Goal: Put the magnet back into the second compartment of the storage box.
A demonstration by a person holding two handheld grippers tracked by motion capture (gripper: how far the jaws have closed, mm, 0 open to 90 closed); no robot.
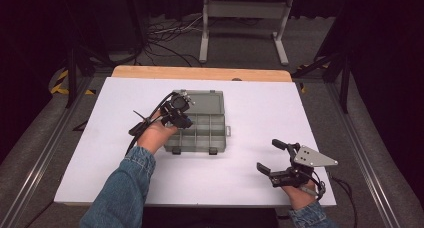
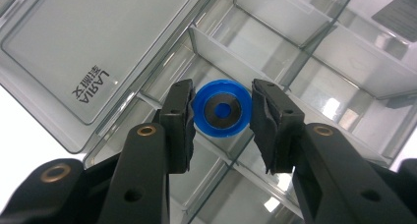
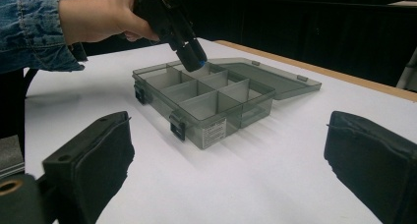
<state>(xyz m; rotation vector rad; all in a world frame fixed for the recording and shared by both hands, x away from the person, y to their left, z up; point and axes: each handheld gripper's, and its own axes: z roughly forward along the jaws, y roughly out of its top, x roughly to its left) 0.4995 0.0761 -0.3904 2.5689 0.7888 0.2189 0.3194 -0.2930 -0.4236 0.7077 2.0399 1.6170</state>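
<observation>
i see open white counter [image 1: 250, 178] between my right gripper [image 1: 274, 159] and the organizer box [image 1: 205, 133], nothing lying in that stretch. the box's thin dividers [image 2: 231, 57] wall off narrow compartments, tight for a gripper. its lid [image 1: 202, 100] lies flat open on the far side. my left gripper [image 2: 221, 113] hangs over a compartment near the lid hinge, a blue ring [image 2: 220, 110] between its jaws.

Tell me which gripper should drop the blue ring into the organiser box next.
Left. The left gripper already has the blue ring between its pads above the box compartments. The right gripper sits open on the table, well aside.
</observation>
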